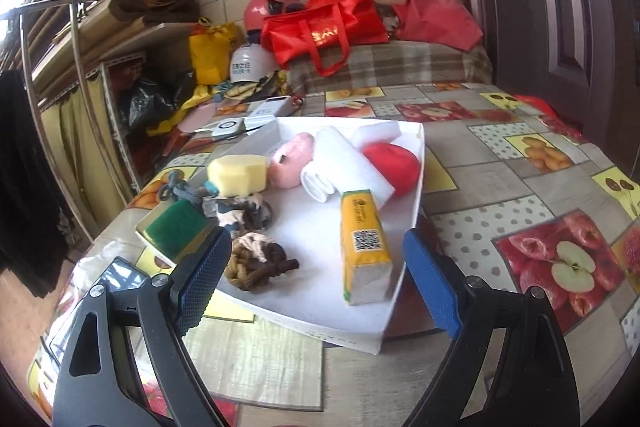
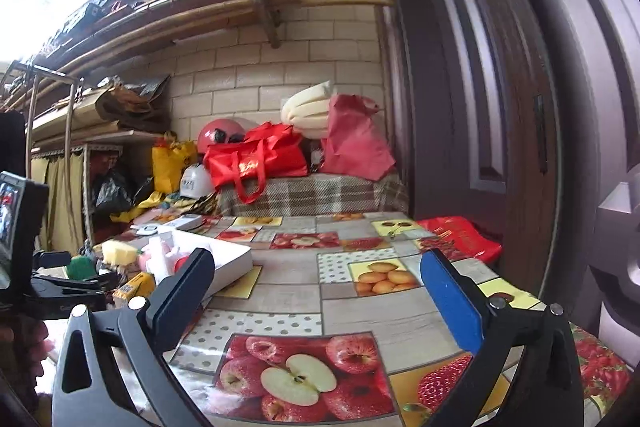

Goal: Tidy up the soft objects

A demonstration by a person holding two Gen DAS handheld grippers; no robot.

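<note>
Left gripper [image 1: 316,279] gaped wide with nothing between its pads, hung over white tray's [image 1: 416,187] near edge, braided rope [image 1: 256,261] at its 10 o'clock, yellow tissue pack [image 1: 364,247] at 1 o'clock, green sponge [image 1: 176,225], yellow sponge [image 1: 238,173], pink plush [image 1: 290,163], white roll [image 1: 340,163], red cushion [image 1: 394,167] lay in tray, right gripper [image 2: 316,281] released, gripping nothing, above fruit-print tablecloth [image 2: 360,311], tray at its 10 o'clock.

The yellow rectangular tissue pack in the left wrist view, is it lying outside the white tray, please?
No, the yellow rectangular tissue pack lies inside the white tray, near its front edge.
</note>
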